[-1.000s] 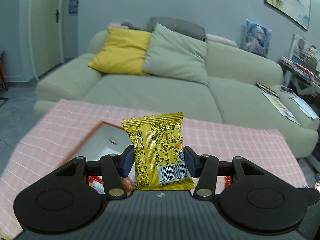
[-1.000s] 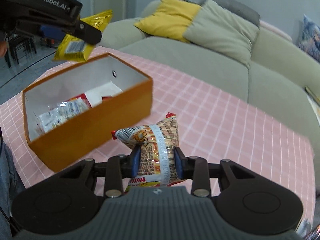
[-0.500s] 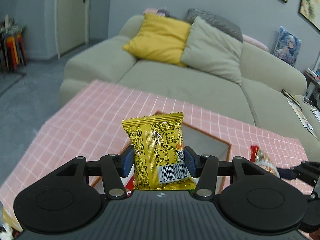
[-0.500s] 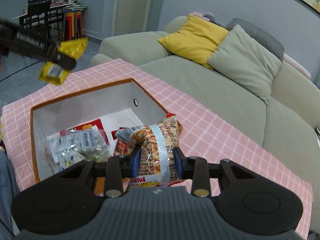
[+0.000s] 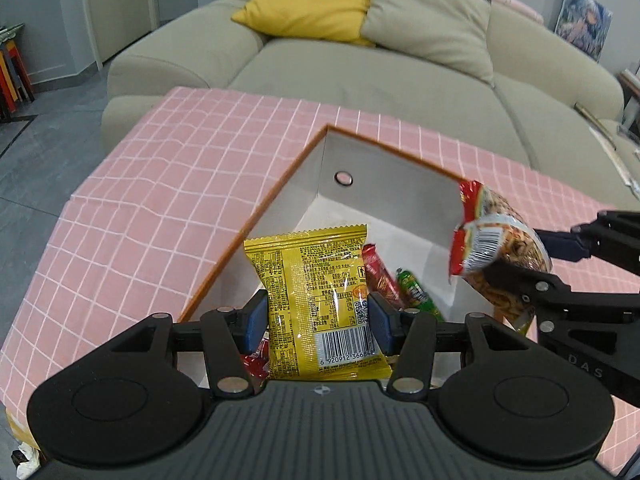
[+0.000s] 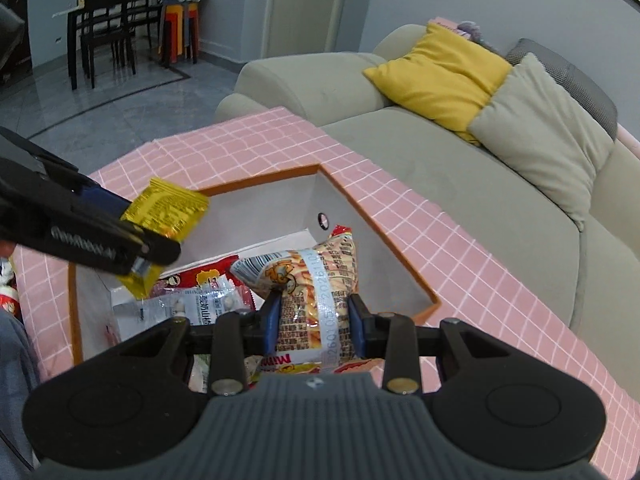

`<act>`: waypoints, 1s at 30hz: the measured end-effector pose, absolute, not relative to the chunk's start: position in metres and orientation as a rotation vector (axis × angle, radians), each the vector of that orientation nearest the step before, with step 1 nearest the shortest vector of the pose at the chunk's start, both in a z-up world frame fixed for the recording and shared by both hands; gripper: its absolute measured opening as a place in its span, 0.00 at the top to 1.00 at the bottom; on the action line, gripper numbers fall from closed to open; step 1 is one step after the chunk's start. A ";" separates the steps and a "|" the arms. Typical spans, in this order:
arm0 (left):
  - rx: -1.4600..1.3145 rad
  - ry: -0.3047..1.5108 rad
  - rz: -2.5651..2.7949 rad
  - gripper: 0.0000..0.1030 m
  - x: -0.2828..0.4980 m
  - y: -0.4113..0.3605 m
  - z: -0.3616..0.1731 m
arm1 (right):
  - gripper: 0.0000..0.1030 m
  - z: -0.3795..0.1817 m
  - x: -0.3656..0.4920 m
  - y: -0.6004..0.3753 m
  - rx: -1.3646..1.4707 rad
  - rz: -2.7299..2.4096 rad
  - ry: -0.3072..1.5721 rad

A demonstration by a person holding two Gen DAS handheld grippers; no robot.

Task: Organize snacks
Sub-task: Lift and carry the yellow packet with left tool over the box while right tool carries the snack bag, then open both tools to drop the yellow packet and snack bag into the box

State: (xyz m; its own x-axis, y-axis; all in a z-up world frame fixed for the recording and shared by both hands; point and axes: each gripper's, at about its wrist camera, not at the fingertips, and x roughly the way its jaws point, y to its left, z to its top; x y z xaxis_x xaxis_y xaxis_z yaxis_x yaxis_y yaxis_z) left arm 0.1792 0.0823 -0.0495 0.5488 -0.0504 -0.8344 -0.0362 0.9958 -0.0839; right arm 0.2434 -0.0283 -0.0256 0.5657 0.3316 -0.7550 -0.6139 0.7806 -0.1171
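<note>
My left gripper (image 5: 316, 316) is shut on a yellow snack packet (image 5: 316, 280) and holds it above the near left part of an open orange box (image 5: 276, 196) with white inner walls. My right gripper (image 6: 314, 320) is shut on an orange-and-red snack bag (image 6: 316, 280) and holds it over the box (image 6: 400, 256). That bag shows in the left wrist view (image 5: 492, 236) at the box's right side; the yellow packet shows in the right wrist view (image 6: 168, 212) at its left. Several snack packets (image 6: 200, 300) lie inside the box.
The box stands on a table with a pink checked cloth (image 5: 160, 184). A beige sofa (image 5: 360, 68) with a yellow cushion (image 5: 312, 0) and a grey cushion stands right behind the table. A dark dining table with chairs (image 6: 108, 16) stands far off across the grey floor.
Both grippers have moved in over the box and tilted downward, each still holding its packet. The box now fills the middle of both views.
</note>
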 end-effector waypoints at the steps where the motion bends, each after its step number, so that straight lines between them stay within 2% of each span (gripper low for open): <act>1: -0.093 0.998 -0.006 0.42 0.181 0.082 -0.052 | 0.69 -0.030 0.247 -0.025 -0.400 0.574 0.799; 19: -0.064 1.162 -0.011 0.42 0.224 0.071 -0.106 | 0.69 -0.099 0.295 0.004 -0.487 0.589 0.944; 28: -0.051 1.195 -0.004 0.43 0.230 0.069 -0.118 | 0.68 -0.113 0.303 0.013 -0.544 0.604 1.001; 30: -0.056 1.190 0.000 0.40 0.229 0.070 -0.117 | 0.68 -0.111 0.304 0.014 -0.540 0.604 1.004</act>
